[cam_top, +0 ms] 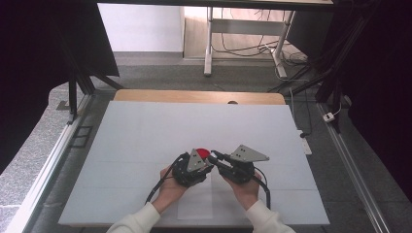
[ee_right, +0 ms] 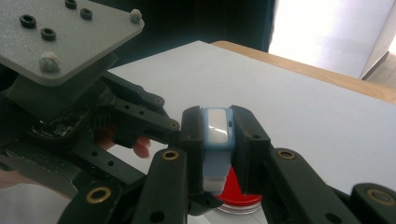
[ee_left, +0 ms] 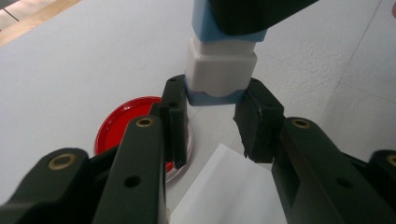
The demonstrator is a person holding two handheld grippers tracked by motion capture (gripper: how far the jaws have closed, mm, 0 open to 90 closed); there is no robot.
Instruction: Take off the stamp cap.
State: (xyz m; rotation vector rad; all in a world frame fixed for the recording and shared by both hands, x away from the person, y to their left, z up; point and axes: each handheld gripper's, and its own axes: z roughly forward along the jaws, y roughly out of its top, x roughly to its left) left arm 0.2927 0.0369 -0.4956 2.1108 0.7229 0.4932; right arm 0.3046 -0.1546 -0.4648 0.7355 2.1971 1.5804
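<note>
No legible text, label, brand, number or sign anywhere, blue-and-white block (ee_left: 221, 65) blank on every visible face, red dish (ee_left: 126, 123) unmarked, white table sheet (cam_top: 160, 131) plain, grey three-cornered plate (ee_right: 60, 32) bearing screws and no lettering

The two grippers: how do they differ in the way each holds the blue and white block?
The right gripper clamps the block along its blue top part, which fills its jaws. The left gripper pinches the block's other end, at the blue bottom edge, with the white body sticking out. Both are shut on it, above the red dish.
</note>
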